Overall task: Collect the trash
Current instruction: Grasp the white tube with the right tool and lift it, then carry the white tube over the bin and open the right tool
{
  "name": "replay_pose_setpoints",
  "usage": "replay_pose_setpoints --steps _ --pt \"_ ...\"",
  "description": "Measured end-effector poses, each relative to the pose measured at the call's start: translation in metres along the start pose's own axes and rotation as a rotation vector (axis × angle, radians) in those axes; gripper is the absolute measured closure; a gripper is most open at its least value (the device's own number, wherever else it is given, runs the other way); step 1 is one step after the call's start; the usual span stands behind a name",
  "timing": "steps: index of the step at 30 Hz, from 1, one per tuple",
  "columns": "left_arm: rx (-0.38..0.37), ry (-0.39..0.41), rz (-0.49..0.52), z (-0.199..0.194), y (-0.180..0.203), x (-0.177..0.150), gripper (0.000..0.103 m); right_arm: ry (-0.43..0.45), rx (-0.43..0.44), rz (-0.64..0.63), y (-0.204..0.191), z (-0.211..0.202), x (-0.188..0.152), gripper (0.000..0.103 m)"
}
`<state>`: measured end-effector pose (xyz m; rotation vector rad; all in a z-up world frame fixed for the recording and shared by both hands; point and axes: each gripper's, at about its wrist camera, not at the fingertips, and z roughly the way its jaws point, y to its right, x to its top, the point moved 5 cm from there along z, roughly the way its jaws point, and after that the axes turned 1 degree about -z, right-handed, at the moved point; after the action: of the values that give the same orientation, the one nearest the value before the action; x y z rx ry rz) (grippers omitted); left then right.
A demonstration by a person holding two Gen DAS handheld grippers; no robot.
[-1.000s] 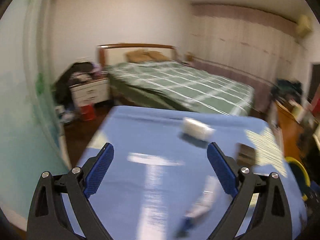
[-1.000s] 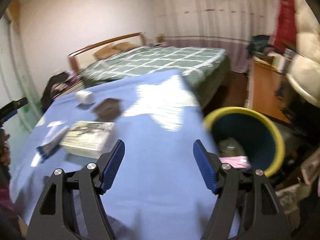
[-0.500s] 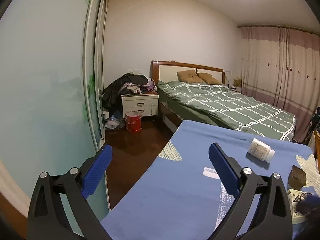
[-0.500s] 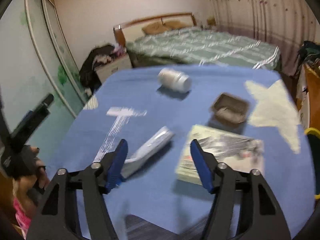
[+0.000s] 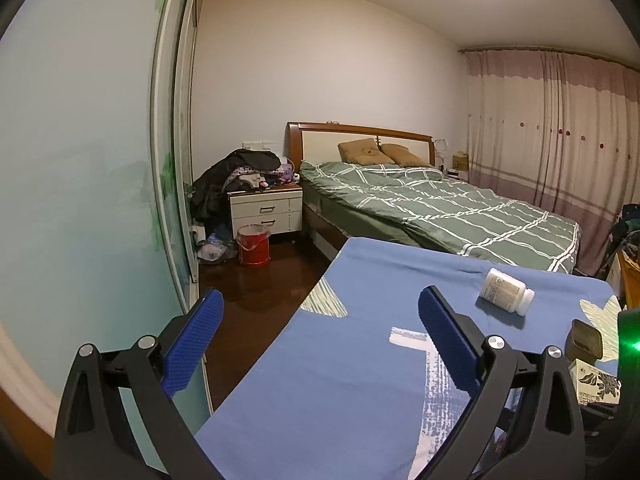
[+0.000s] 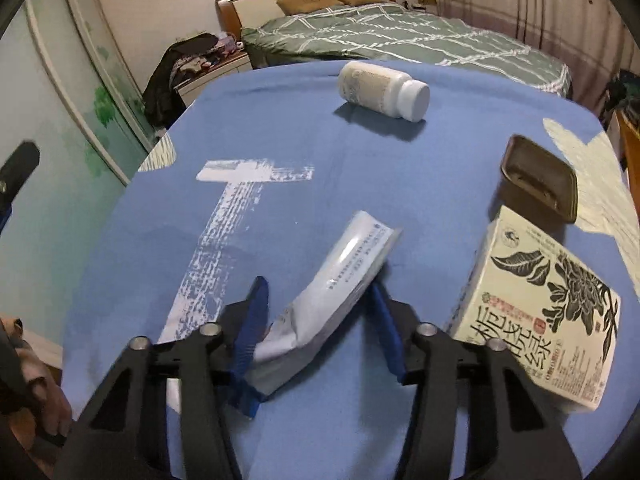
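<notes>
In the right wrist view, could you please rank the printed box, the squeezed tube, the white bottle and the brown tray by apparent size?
1. Cream printed cardboard box
2. Squeezed white tube
3. White plastic bottle and dark brown rectangular tray look alike; the bottle lies farther away, so unsure.

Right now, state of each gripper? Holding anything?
Left gripper: open, empty, hovering by the table's left edge.
Right gripper: jaws partly closed around the squeezed tube; firm grip cannot be told.
</notes>
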<state>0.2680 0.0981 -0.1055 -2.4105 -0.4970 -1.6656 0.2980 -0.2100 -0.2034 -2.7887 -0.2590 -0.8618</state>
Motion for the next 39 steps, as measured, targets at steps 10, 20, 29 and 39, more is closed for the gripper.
replay_pose_setpoints --steps 10,20,29,39 --pt "-0.012 -0.032 0.018 -0.002 0.01 -0.004 0.006 0.116 0.127 0.028 0.015 -0.044 0.002 0.084" --pt "-0.062 -0.068 0.061 0.0 0.025 -0.014 0.006 0.34 -0.075 0.176 0.148 -0.143 -0.007 0.083" --pt "-0.287 -0.16 0.171 0.002 0.077 -0.033 0.006 0.281 -0.377 0.443 0.331 -0.155 -0.054 0.083" --pt "-0.737 -0.367 0.385 -0.036 0.196 -0.081 0.006 0.221 -0.48 0.574 0.432 -0.14 -0.083 0.078"
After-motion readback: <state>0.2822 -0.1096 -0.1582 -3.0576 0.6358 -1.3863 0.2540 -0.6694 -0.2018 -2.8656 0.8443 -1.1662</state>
